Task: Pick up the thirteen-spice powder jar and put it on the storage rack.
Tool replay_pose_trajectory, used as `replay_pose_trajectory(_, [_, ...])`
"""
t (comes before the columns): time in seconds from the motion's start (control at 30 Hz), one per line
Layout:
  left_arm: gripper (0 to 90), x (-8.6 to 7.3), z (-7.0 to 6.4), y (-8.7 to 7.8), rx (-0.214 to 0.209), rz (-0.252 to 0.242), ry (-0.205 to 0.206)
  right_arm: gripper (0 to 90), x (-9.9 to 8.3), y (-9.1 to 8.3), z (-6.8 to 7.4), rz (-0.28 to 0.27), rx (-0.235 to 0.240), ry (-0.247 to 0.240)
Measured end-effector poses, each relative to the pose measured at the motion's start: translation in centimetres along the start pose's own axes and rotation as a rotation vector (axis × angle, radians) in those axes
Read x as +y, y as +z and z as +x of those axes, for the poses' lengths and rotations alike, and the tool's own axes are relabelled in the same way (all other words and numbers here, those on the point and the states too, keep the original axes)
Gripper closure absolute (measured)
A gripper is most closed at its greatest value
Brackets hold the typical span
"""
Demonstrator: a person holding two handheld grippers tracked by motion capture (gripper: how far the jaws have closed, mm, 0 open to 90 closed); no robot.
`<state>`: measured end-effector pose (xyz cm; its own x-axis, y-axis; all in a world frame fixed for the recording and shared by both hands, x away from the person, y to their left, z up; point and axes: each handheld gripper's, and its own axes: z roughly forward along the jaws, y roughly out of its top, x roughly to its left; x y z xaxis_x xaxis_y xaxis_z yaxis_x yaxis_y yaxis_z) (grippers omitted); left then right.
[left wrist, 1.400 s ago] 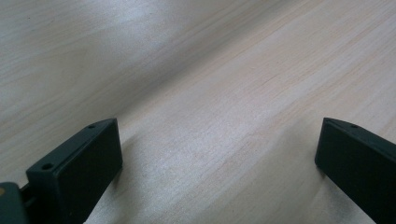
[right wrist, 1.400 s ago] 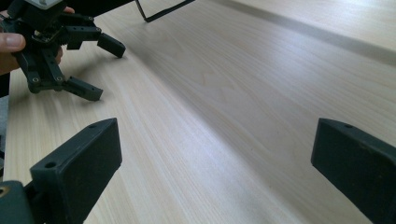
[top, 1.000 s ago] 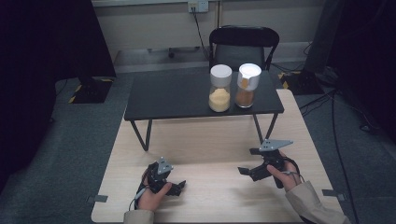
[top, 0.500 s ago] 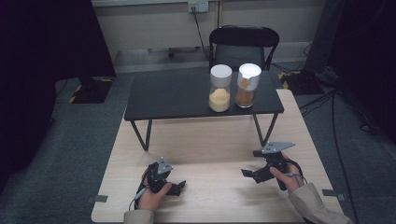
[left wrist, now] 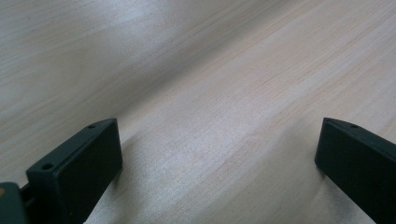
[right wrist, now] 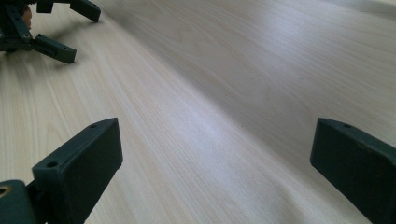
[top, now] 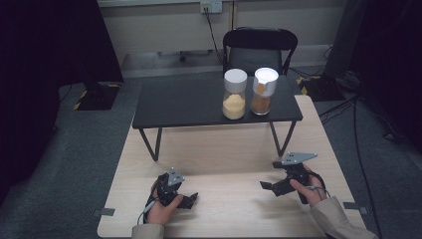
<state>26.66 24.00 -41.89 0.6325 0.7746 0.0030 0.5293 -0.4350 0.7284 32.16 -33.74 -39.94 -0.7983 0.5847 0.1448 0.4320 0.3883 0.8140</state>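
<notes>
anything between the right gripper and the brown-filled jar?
No object. Bare wooden table separates the right gripper from the brown-filled jar, but the jar sits on the raised black table, beside the yellow-filled jar.

A plain lab or test room is showing here: grey carpet floor [top: 89, 164], dark curtains [top: 45, 59] hanging at the sides, a wall power socket [top: 211, 6] (cables trailing), a black folding chair [top: 260, 46].

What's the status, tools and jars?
Left tool open, low on the wooden table. Right tool open, empty. Two jars upright, side by side on the black table, untouched. Nothing in the way.
</notes>
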Motion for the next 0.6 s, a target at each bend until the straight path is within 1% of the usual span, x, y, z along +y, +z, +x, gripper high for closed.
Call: replay_pose_trajectory(0.6, [0.0, 0.00, 0.00, 0.00, 0.000, 0.000, 0.000, 1.5, -0.61, -0.45, -0.24, 0.018, -0.017, 0.007])
